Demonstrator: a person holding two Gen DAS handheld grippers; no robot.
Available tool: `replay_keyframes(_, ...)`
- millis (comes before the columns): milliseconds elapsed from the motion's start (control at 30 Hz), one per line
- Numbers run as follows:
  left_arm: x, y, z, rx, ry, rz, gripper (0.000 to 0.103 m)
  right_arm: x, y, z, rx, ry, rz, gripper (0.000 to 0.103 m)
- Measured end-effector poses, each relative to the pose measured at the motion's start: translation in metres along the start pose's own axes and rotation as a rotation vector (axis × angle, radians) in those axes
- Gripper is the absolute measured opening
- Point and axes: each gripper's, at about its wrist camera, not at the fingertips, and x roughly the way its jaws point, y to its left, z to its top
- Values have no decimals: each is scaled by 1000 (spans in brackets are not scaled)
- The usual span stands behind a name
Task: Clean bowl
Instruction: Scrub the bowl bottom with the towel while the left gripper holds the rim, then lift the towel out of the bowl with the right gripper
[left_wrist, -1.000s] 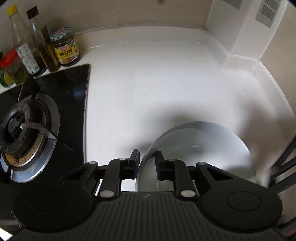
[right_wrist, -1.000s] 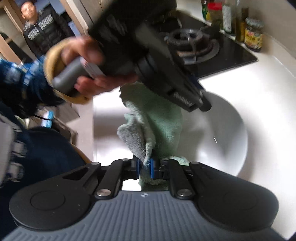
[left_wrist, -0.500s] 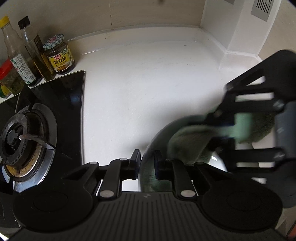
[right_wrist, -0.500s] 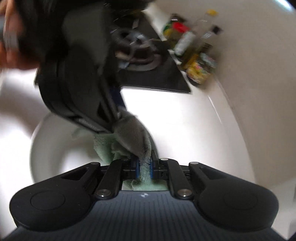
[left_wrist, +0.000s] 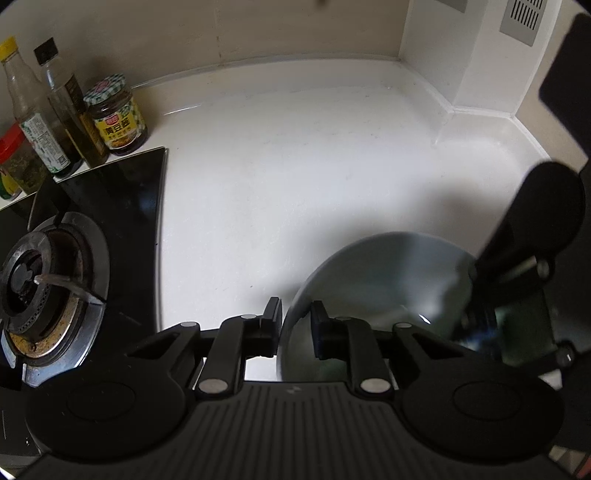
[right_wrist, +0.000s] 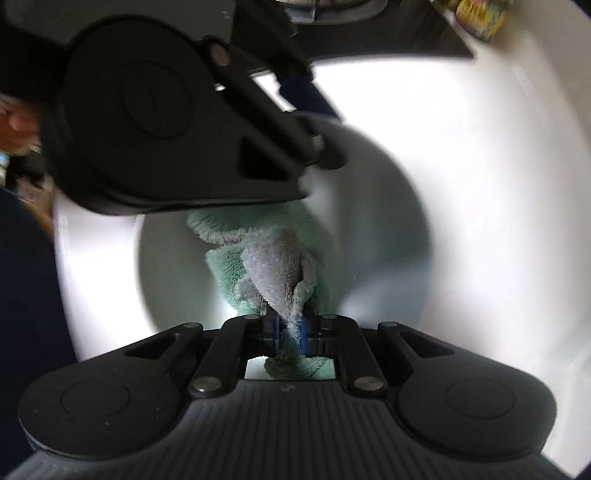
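Note:
A metal bowl stands on the white counter at the lower right of the left wrist view. My left gripper is shut on its near rim, one finger inside and one outside. My right gripper is shut on a green and grey cloth and holds it down inside the bowl. The right gripper shows as a dark blurred shape over the bowl's right side. The left gripper shows as a big black shape above the cloth.
A black glass hob with a gas burner lies to the left. Bottles and a jar stand at the back left by the wall. White counter stretches behind the bowl to the corner walls.
My right gripper swept the cloth round inside the bowl, from the bowl's left part toward its right side. My left gripper kept its hold on the rim.

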Motion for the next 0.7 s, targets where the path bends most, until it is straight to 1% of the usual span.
replay_keyframes(67, 1, -4, 2, 10, -5, 7, 26, -4, -5, -3, 44, -2, 106, 9)
replay_keyframes(167, 2, -6, 4, 17, -5, 9, 27, -12, -7, -9, 69, -43, 203, 9)
replay_keyframes(300, 4, -3, 6, 15, 1, 2, 27, -38, -6, -28, 114, -173, 307, 9)
replay_keyframes(367, 4, -3, 7, 18, 2, 6, 27, -58, 0, -48, 147, -265, 330, 9)
replay_keyframes(433, 4, -4, 7, 19, 4, 9, 26, -71, 10, -65, 161, -329, 332, 9)
replay_keyframes(500, 3, -3, 7, 15, 9, 3, 24, -92, 23, -95, 221, -463, 339, 9)
replay_keyframes(533, 3, -3, 7, 11, 11, -1, 23, -91, 20, -95, 233, -484, 336, 9)
replay_keyframes(567, 3, -2, 7, 8, 13, -4, 22, -104, 25, -116, 298, -584, 288, 9)
replay_keyframes(633, 3, 0, 8, -7, 18, -12, 21, -123, 31, -136, 379, -664, 208, 9)
replay_keyframes(667, 3, 0, 8, -14, 20, -14, 21, -133, 35, -153, 477, -741, 127, 9)
replay_keyframes(700, 3, 1, 8, -22, 22, -16, 21, -136, 37, -161, 532, -780, 66, 9)
